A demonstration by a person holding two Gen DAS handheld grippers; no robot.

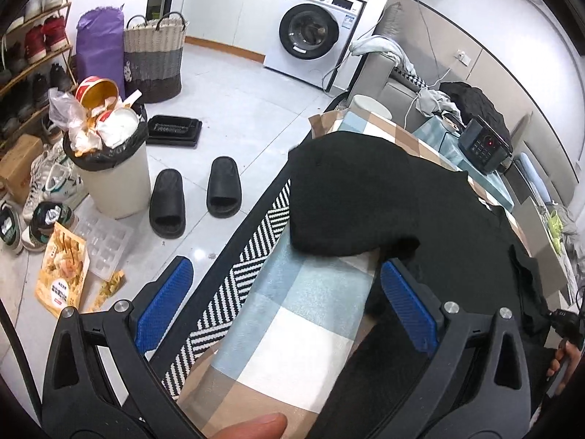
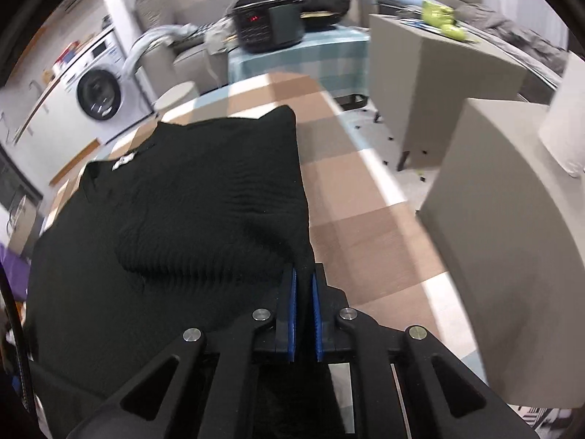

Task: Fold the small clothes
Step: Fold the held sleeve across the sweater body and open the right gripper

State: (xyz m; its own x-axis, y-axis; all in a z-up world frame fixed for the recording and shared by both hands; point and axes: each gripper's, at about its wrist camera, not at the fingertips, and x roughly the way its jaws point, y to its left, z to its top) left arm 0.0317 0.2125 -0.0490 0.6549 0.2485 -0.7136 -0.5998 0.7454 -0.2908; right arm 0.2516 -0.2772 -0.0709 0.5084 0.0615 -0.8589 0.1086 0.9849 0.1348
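while the right gripper (image 2: 302, 281) pinches the black garment's (image 2: 190, 197) edge, the left gripper (image 1: 287, 281) hovers spread wide, empty.

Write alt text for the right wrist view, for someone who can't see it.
The right claw is shut on the edge of a black knit garment spread over a checked tablecloth. A washing machine stands behind.

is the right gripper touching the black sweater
Touching. The right wrist view shows the right gripper with its blue pads closed on the edge of the black sweater, fabric pinched between them.
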